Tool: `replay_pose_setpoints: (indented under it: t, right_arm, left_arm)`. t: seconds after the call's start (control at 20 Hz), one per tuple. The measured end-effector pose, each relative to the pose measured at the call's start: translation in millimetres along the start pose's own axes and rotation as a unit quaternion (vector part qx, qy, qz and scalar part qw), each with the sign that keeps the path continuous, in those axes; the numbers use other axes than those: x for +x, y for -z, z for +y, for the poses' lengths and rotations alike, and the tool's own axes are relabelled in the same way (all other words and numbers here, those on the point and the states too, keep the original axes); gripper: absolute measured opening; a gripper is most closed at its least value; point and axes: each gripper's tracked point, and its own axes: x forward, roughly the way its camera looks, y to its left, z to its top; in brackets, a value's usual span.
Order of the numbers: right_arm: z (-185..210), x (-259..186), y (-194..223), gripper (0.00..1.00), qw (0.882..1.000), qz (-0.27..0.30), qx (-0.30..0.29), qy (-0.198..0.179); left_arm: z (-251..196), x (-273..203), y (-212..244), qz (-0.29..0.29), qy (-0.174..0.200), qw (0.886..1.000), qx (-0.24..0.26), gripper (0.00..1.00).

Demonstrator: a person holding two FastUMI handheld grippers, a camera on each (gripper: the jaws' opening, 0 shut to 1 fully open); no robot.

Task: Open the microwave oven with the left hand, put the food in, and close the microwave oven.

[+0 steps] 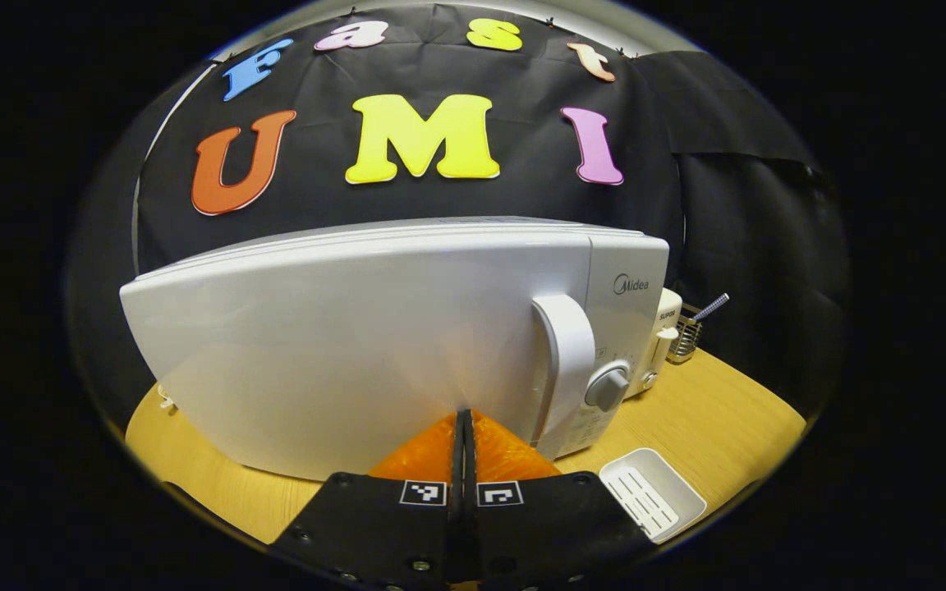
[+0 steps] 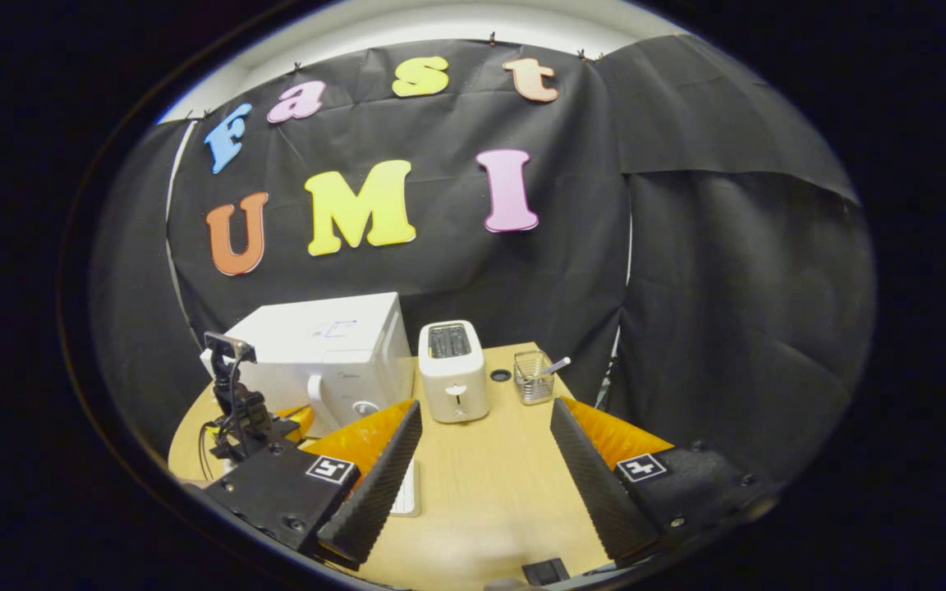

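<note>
While the door of the microwave oven (image 1: 374, 345) is closed, the step in hand looks to be opening it, and the left gripper (image 1: 463, 431) is not placed for that yet. In the left gripper view, its jaws are pressed together with nothing between them, their tips right up at the door's flat face. The door handle (image 1: 565, 361), an upright white bar, lies up and to the right of the tips, with the grey dial (image 1: 607, 388) just beyond it. To do this well, I judge the jaws should spread first, then shift right so one finger slips behind the bar before they pinch and pull. A white tray (image 1: 652, 492) lies on the table (image 1: 736, 410) low to the right of the jaws, apart from them; whether it carries the food I cannot tell.

In the right gripper view, the right gripper (image 2: 485, 460) hangs with jaws wide and empty above bare tabletop. Ahead between them stands a white toaster (image 2: 453, 371), with a wire basket (image 2: 533, 377) ahead and slightly right. The microwave oven sits ahead to the left, the left gripper in front of its door. Keeping the right gripper back from the door's swing seems wise.
</note>
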Motion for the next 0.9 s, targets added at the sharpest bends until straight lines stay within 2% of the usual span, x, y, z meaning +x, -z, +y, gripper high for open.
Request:
replay_pose_setpoints:
  t: [0.1,0.2,0.35,0.75,0.9]
  right_arm:
    - [8,0,2,1.0,1.0,0.001,0.0,-0.008]
    - [18,0,5,1.0,1.0,0.002,-0.004,-0.017]
    - [35,-5,9,1.0,0.999,-0.001,-0.008,-0.032]
    - [90,-28,16,1.0,0.997,-0.013,-0.012,-0.069]
    - [119,-41,15,1.0,0.996,-0.023,-0.006,-0.089]
  left_arm:
    - [9,-14,-7,-0.01,-0.012,1.0,-0.003,0.0]
    - [6,-31,-15,-0.021,0.006,1.0,-0.018,0.0]
    - [22,-49,-15,-0.027,-0.011,1.0,-0.012,0.93]
    - [64,-138,-20,-0.023,-0.054,0.998,-0.01,0.93]
    - [76,-185,-35,-0.027,-0.056,0.998,-0.006,0.93]
